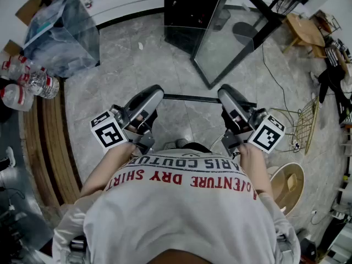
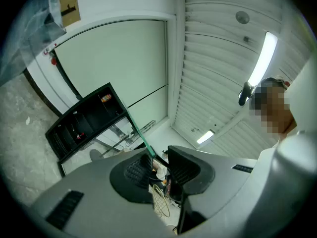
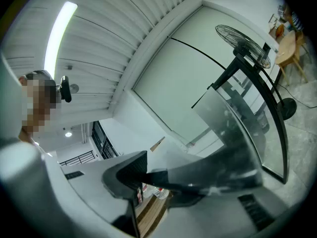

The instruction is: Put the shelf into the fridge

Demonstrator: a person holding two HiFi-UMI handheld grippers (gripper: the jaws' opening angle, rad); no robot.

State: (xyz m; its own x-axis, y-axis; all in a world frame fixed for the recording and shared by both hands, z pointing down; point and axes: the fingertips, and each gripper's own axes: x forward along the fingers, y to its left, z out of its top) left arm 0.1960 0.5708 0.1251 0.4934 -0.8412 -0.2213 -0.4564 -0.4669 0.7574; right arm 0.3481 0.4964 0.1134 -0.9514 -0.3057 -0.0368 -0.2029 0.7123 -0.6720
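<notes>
The left gripper [image 1: 155, 94] and the right gripper [image 1: 225, 94] each hold one end of a clear glass shelf [image 1: 190, 98], whose dark edge runs level between them above the grey marble floor [image 1: 137, 65]. Ahead stands a black fridge [image 1: 187, 10] with its glass door [image 1: 231, 37] swung open. Plastic water bottles [image 1: 27, 84] lie at the left.

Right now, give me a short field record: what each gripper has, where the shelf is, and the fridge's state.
held item: clear glass shelf with a dark edge, in the air between both grippers
left gripper: closed on the shelf's left end
right gripper: closed on its right end
black fridge: ahead on the grey stone floor, glass door swung open
shelf in fridge: not yet
</notes>
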